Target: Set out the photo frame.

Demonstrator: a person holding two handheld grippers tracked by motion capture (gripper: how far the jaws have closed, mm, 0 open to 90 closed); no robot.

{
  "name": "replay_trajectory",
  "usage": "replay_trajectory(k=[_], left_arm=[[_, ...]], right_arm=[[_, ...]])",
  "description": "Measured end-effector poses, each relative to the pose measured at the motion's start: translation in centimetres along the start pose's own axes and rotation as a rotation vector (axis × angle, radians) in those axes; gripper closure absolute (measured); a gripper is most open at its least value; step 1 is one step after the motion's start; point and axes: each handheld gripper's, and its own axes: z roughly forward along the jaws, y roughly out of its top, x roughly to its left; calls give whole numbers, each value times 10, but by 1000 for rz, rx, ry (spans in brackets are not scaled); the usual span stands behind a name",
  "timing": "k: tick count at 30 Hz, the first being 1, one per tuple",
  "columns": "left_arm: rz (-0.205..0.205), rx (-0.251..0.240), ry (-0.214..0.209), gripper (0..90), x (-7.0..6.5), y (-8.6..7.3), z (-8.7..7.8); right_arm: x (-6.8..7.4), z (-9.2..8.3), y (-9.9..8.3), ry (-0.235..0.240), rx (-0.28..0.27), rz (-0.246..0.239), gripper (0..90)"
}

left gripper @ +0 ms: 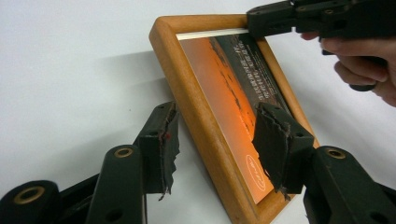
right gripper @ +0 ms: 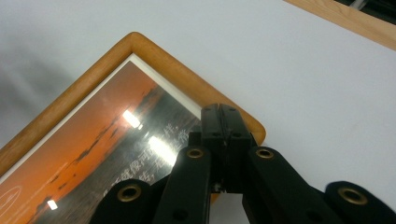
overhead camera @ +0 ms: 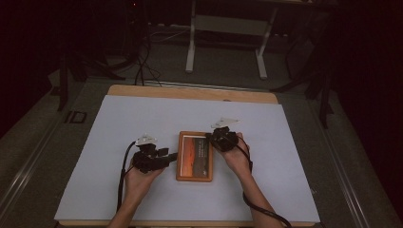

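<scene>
A wooden picture frame (overhead camera: 195,161) with an orange sunset print lies flat on the white sheet. My left gripper (overhead camera: 172,156) reaches in from the frame's left side. In the left gripper view its jaws (left gripper: 217,149) stand open astride the frame's wooden rail (left gripper: 196,102), one pad outside the rail and one over the glass. My right gripper (overhead camera: 209,138) is at the frame's far right corner. Its jaws (right gripper: 225,116) are shut together with nothing between them, the tip over the corner of the frame (right gripper: 154,56). This gripper (left gripper: 254,21) also shows in the left gripper view.
The white sheet (overhead camera: 142,118) covers a wooden table whose far edge (overhead camera: 190,92) shows bare. Beyond it are dark floor, cables (overhead camera: 140,66) and the white legs of another table (overhead camera: 191,42).
</scene>
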Motion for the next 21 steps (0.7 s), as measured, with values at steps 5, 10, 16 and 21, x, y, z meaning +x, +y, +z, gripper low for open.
replay_trajectory(k=[5, 10, 16, 21], left_arm=[[-6, -5, -2, 493, 0, 0, -1], [-5, -8, -5, 487, -1, 0, -3], [-9, -16, -10, 478, -3, 1, -4], [-9, -18, -18, 469, -5, 2, -5]], right_arm=[[-1, 2, 0, -6, -5, -8, 900], [-4, 0, -4, -15, -2, 4, 900], [-8, 0, -11, -20, 2, 16, 900], [-13, 2, -16, -29, 12, 38, 900]])
